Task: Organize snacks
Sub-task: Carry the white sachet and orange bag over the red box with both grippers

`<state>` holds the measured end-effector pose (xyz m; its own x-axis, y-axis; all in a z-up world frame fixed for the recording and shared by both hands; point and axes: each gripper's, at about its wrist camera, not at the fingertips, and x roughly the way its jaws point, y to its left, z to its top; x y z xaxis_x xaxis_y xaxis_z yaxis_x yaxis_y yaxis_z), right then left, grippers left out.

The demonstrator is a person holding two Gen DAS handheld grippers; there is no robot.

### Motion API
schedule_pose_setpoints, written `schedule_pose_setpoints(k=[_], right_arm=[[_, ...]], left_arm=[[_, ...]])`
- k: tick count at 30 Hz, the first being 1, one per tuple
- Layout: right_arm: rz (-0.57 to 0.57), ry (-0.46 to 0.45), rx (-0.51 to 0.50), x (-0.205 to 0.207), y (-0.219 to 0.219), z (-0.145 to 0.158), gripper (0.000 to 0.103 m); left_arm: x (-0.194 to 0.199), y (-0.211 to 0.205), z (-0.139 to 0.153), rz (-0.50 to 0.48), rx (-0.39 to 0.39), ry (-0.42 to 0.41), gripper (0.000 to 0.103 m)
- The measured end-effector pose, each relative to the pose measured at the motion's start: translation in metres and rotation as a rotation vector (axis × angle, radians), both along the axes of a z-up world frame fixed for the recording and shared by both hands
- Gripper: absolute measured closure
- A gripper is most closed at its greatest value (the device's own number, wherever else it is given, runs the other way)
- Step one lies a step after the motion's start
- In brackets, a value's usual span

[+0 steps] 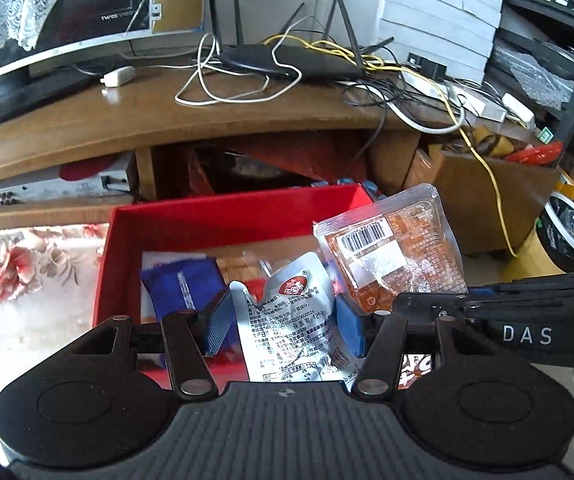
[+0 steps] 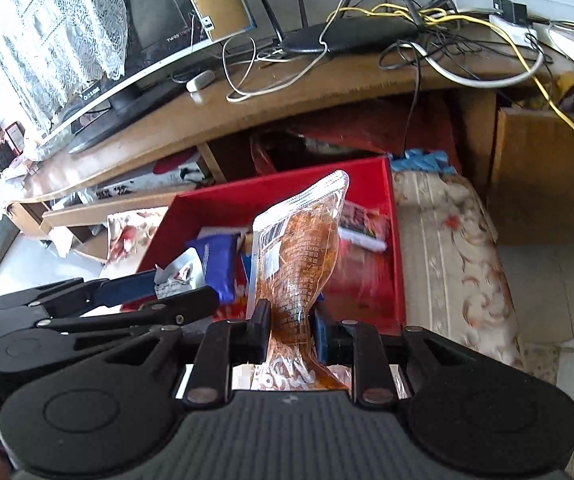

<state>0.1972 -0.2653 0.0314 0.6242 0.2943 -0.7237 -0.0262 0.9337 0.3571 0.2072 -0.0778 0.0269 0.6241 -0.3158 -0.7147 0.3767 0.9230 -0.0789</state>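
Dropping snack packs into the open red rectangular cardboard box (image 2: 391, 216), both tools loaded above it.
The box sits on a floral-print cloth (image 2: 447, 248) in front of the curved wooden surface (image 1: 159, 120), and already holds a dark blue foil snack pack (image 1: 183, 280) plus other wrappers. Right tool (image 2: 290, 332): jaws clamped low on a clear plastic pouch of orange-brown snack (image 2: 299, 248), which stands upright over the box interior. Left tool (image 1: 283, 324): jaws look closed on a silver foil sachet with a red logo (image 1: 287, 312), also over the box; contact on its left pad is hard to confirm. Judgement: placement step, mid-task. Next move likely needs each pack lowered into free floor space, then jaws parted one at a time, keeping the two tools from colliding.
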Motion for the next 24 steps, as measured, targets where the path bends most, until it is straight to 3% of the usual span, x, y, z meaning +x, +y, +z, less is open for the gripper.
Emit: schedule_pose_setpoints(k=[11, 24], right_arm=[[-0.018, 0.006, 0.009, 0.045, 0.005, -0.006, 0.068], [-0.027, 0.035, -0.013, 0.068, 0.008, -0.020, 0.068]], left_arm=[[0.036, 0.001, -0.009, 0.041, 0.018, 0.008, 0.040], [0.052, -0.003, -0.024, 0.062, 0.079, 0.022, 0.040]])
